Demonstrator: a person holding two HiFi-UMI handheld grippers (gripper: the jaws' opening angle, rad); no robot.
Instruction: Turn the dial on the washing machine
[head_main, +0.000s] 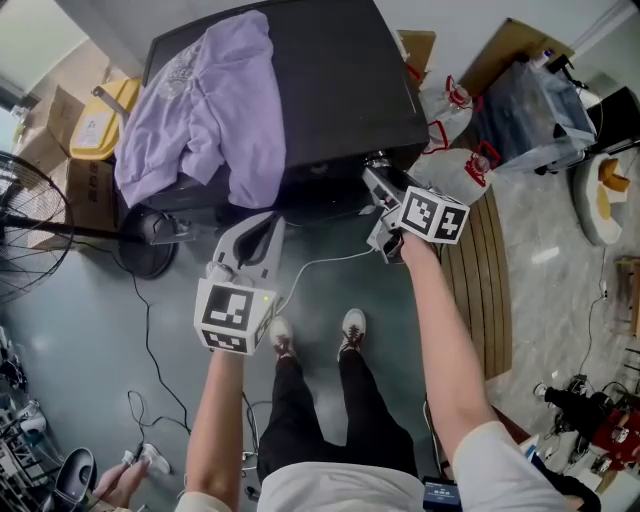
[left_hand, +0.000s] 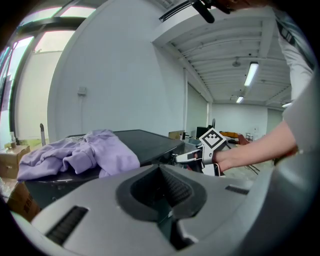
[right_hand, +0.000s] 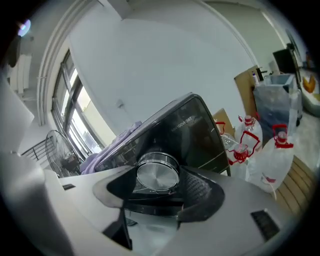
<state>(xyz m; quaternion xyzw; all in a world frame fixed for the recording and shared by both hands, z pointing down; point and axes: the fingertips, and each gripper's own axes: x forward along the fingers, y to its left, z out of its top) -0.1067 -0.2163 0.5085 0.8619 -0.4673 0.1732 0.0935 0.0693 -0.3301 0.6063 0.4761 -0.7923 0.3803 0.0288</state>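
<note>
Left gripper (head_main: 258, 232) hung idle before the washer (head_main: 340, 80), jaws clenched on nothing. Right gripper (head_main: 378, 180) met the front panel, its 2 jaws flanking and apparently clasping the dial (right_hand: 157, 175), whose axis pointed straight back between them.

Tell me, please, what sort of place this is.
Probably a workshop or lab hall rather than a home: a high strip-lit ceiling, brown cardboard boxes on bare grey floor, and a black washing machine standing free, its round silver dial between the jaws of the right gripper.
</note>
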